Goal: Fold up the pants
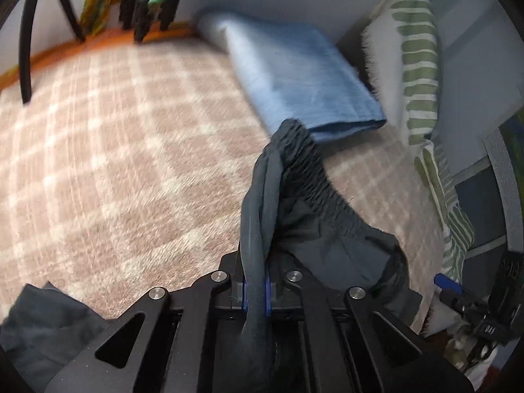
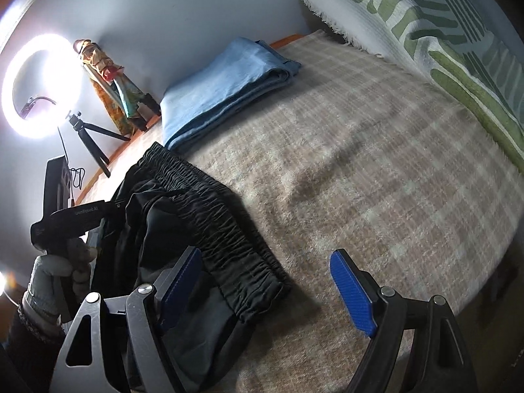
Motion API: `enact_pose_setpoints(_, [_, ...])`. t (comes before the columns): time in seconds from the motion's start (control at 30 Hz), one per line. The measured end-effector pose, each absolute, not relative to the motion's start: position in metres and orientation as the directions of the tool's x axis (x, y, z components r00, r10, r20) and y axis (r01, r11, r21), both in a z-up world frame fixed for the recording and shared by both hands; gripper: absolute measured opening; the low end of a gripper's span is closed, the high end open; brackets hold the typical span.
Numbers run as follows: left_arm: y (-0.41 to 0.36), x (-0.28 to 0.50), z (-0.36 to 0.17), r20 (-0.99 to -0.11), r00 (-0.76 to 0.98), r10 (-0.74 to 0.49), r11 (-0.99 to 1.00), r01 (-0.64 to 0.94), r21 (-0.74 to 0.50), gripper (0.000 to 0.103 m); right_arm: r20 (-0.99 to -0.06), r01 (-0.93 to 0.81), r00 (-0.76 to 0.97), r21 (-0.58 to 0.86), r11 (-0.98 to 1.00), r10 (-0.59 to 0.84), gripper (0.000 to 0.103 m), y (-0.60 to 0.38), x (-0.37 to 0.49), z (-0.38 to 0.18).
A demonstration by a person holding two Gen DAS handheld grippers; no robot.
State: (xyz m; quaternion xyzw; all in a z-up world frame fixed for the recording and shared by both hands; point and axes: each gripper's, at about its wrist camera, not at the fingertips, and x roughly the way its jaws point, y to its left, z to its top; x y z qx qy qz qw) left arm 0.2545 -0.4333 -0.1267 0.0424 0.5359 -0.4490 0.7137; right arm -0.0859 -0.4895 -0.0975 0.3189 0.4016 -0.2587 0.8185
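Note:
The dark grey pants (image 2: 209, 216) with a gathered elastic waistband lie at the left of a plaid blanket (image 2: 376, 163). My left gripper (image 1: 255, 294) is shut on a bunched fold of the pants (image 1: 262, 196) and lifts it; the waistband (image 1: 314, 177) hangs to its right. It also shows in the right wrist view (image 2: 75, 219), held by a gloved hand. My right gripper (image 2: 271, 288) is open, its blue pads (image 2: 352, 291) apart, the left pad against the waistband corner, the right over bare blanket.
Folded blue pants (image 2: 226, 88) lie at the far edge of the blanket, also in the left wrist view (image 1: 294, 75). A green-striped pillow (image 2: 442, 32) lines the right side. A ring light (image 2: 42, 85) on a tripod and hanging cloths (image 2: 111, 88) stand at the left.

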Motion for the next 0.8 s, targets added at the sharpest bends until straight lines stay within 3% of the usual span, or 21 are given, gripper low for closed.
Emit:
enact_pose_setpoints(0.23, [-0.42, 0.217, -0.064, -0.68, 0.004, -0.733, 0.417, 0.793, -0.445, 0.003, -0.847, 0.695, 0.498, 0.262, 0.67, -0.185, 0.083, -0.51, -0.077, -0.108])
enact_pose_setpoints(0.4, [-0.418, 0.163, -0.045, -0.67, -0.03, -0.742, 0.291, 0.886, -0.362, 0.003, -0.86, 0.688, 0.505, 0.354, 0.633, -0.069, 0.084, -0.52, -0.074, -0.134])
enact_pose_setpoints(0.47, [-0.422, 0.148, -0.048, -0.674, -0.057, -0.736, 0.26, 0.896, -0.36, 0.003, -0.857, 0.685, 0.509, 0.344, 0.642, -0.084, 0.085, -0.516, -0.072, -0.134])
enact_pose_setpoints(0.53, [-0.426, 0.136, -0.059, -0.684, -0.094, -0.724, 0.238, 0.896, -0.375, 0.003, -0.848, 0.67, 0.525, 0.363, 0.648, -0.067, 0.073, -0.513, -0.071, -0.133])
enact_pose_setpoints(0.57, [-0.428, 0.13, -0.064, -0.693, -0.102, -0.714, 0.228, 0.901, -0.368, 0.003, -0.843, 0.656, 0.537, 0.39, 0.646, -0.036, 0.047, -0.511, -0.071, -0.135])
enact_pose_setpoints(0.6, [-0.43, 0.123, -0.069, -0.704, -0.105, -0.703, 0.218, 0.91, -0.353, 0.003, -0.838, 0.645, 0.545, 0.416, 0.641, -0.004, 0.03, -0.511, -0.071, -0.137])
enact_pose_setpoints(0.63, [-0.431, 0.116, -0.074, -0.714, -0.108, -0.691, 0.205, 0.919, -0.337, 0.003, -0.831, 0.637, 0.556, 0.441, 0.632, 0.019, 0.03, -0.511, -0.072, -0.14])
enact_pose_setpoints(0.8, [-0.442, 0.086, -0.092, -0.74, -0.154, -0.654, 0.154, 0.931, -0.33, 0.003, -0.754, 0.625, 0.652, 0.591, 0.511, 0.074, 0.01, -0.527, -0.096, -0.146])
